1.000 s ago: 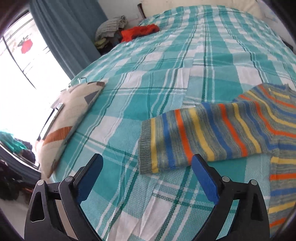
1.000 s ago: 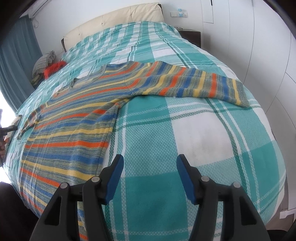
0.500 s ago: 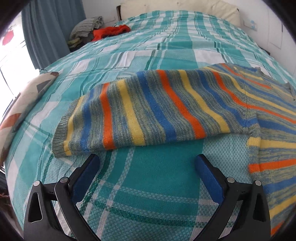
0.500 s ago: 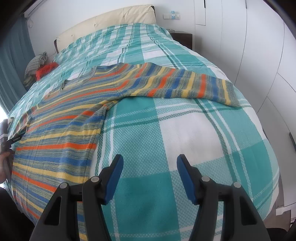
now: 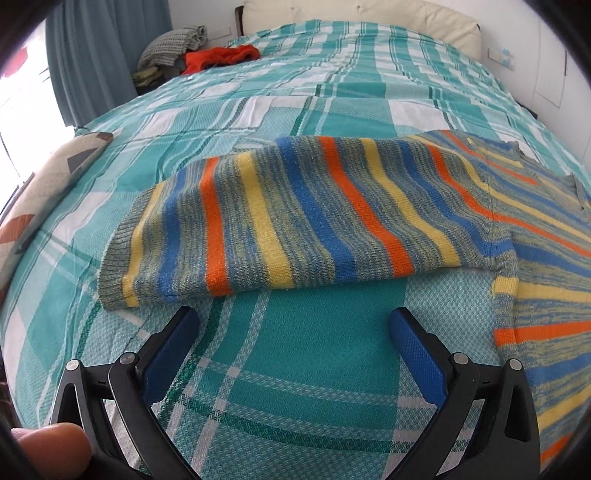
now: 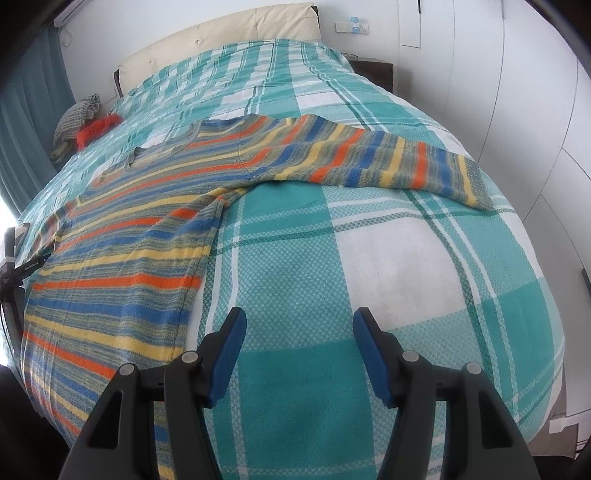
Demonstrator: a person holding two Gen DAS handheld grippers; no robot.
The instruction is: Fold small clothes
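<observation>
The striped sweater point(image 5: 332, 214) lies flat and spread on the bed point(image 5: 303, 350), with both sleeves stretched out to the sides, so its long axis at this moment runs from cuff to cuff, across the width of the bed. In the left wrist view one sleeve lies crosswise just ahead of the left tongs point(image 5: 293, 325), with its ribbed cuff point(image 5: 116, 258) ahead and to the left of the left fingertip and the body of the sweater going off to the right. The left tongs stand wide and hold nothing; their tips are near the lower edge of the sleeve but do not touch it. In the right wrist view the other sleeve point(image 6: 388, 158) is well apart from the right tongs point(image 6: 299, 328), far ahead and to the right, while the side edge of the body lies to their left. The right tongs stand about half apart and are also empty, over bare cover. So I judge that the left hand is the nearer one, and the coming move is probably to take this sleeve and fold it inward over the body. The bed has a teal and white checked cover. A patterned cushion point(image 5: 40, 206) lies at its left edge, some other clothes point(image 5: 218, 59) near the cream headboard point(image 5: 362, 16), and a teal curtain point(image 5: 99, 55) hangs by the bright window.
</observation>
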